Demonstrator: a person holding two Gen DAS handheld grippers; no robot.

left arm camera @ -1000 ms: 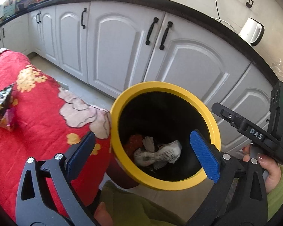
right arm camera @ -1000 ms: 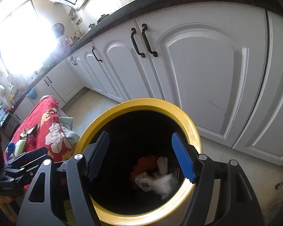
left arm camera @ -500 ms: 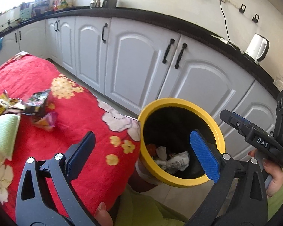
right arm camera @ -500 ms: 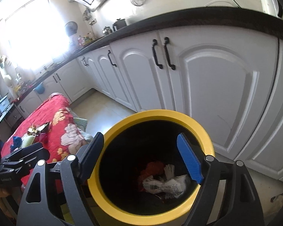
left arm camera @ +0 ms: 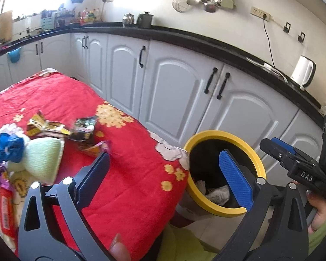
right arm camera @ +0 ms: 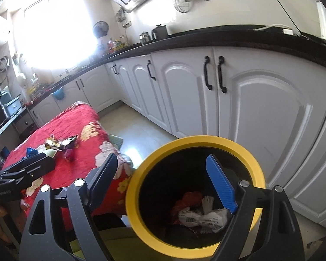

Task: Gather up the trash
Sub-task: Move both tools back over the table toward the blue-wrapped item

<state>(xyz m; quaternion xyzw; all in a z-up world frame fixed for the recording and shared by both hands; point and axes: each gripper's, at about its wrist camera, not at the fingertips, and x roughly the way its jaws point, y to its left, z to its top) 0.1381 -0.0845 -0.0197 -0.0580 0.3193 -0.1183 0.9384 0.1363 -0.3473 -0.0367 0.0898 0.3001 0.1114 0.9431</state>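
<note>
A yellow-rimmed black bin stands beside a table with a red flowered cloth. Crumpled white paper and red trash lie in the bin. On the cloth lie shiny wrappers, a pale green piece and a blue crumpled piece. My left gripper is open and empty above the table's edge. My right gripper is open and empty above the bin's rim.
White kitchen cabinets under a black counter run behind the bin. A white kettle stands on the counter. More packets lie at the table's left. Tiled floor lies between table and cabinets.
Both grippers have pulled up and back from the bin. The left one has swung left, so the table and its trash have come into view. Both stay open and empty.
</note>
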